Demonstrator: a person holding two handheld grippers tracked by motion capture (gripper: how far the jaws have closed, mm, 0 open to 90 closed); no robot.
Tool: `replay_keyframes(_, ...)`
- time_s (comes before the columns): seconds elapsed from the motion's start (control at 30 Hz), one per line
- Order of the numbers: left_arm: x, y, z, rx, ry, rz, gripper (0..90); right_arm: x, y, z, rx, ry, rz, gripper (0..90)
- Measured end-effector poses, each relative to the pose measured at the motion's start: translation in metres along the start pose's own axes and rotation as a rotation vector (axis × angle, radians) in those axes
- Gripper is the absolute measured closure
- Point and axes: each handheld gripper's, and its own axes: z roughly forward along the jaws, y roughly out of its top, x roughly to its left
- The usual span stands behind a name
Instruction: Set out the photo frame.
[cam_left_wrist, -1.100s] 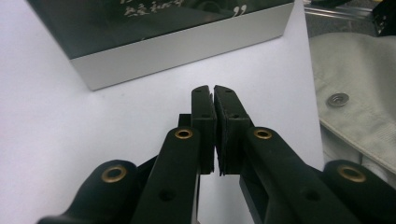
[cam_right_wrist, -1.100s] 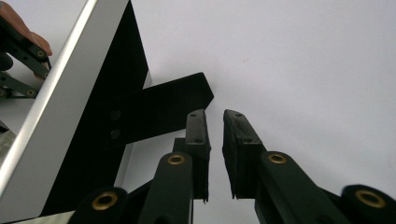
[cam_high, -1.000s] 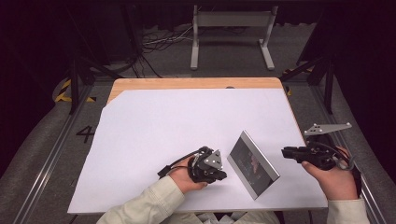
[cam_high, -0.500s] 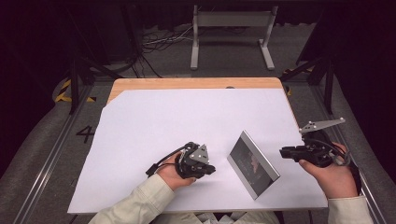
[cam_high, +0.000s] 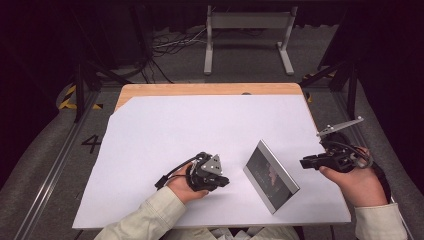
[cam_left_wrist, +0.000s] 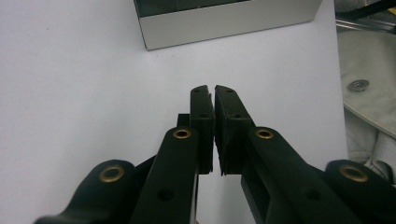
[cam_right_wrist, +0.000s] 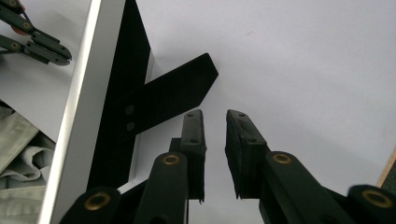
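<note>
A silver picture frame (cam_high: 270, 175) with a dark picture stands tilted on the white table sheet (cam_high: 200, 125), near the front right. My left gripper (cam_high: 225, 182) rests on the sheet just left of the frame, jaws shut and empty. In the left gripper view the frame's silver edge (cam_left_wrist: 224, 21) lies ahead of that gripper (cam_left_wrist: 214, 93). My right gripper (cam_high: 304, 163) hovers to the frame's right, pointing at its back. In the right gripper view this gripper (cam_right_wrist: 215, 116) is slightly open and empty, close to the frame's black stand leg (cam_right_wrist: 177, 91) and silver rim (cam_right_wrist: 79, 107).
A wooden table edge (cam_high: 200, 89) shows beyond the sheet at the far side. A grey metal stand (cam_high: 247, 35) and cables sit on the floor behind the table. Beige sleeves (cam_high: 150, 220) enter from the bottom. The left gripper (cam_right_wrist: 37, 42) appears past the frame.
My left gripper has drawn back a little to the left, away from the frame. The right gripper has barely shifted, and the frame has stayed put.
</note>
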Motion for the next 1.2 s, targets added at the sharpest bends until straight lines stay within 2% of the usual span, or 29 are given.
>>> replay_keyframes(0.23,0.000,0.000,0.001,0.006,-0.004,-0.001,86.2,0.004,0.007,0.000,0.044,-0.002,-0.016,76.3)
replay_keyframes(0.57,0.002,-0.002,0.003,0.012,0.000,-0.009,85.5,0.017,0.016,-0.005,0.027,0.018,-0.049,74.5)
replay_keyframes(0.63,0.002,-0.002,0.003,0.015,0.005,-0.012,85.2,0.020,0.018,-0.006,0.022,0.015,-0.049,73.8)
replay_keyframes(0.7,0.002,-0.003,0.003,0.015,0.010,-0.015,83.9,0.022,0.019,-0.007,0.013,0.031,-0.031,72.0)
replay_keyframes(0.97,0.004,-0.003,0.003,0.014,0.017,-0.014,82.5,0.032,0.024,-0.009,0.003,0.034,-0.047,71.0)
replay_keyframes(1.07,0.004,-0.004,0.004,0.014,0.017,-0.013,82.5,0.035,0.026,-0.009,-0.005,0.043,-0.032,69.8)
replay_keyframes(1.2,0.004,-0.004,0.004,0.014,0.014,-0.017,82.5,0.040,0.028,-0.010,-0.008,0.045,-0.037,69.4)
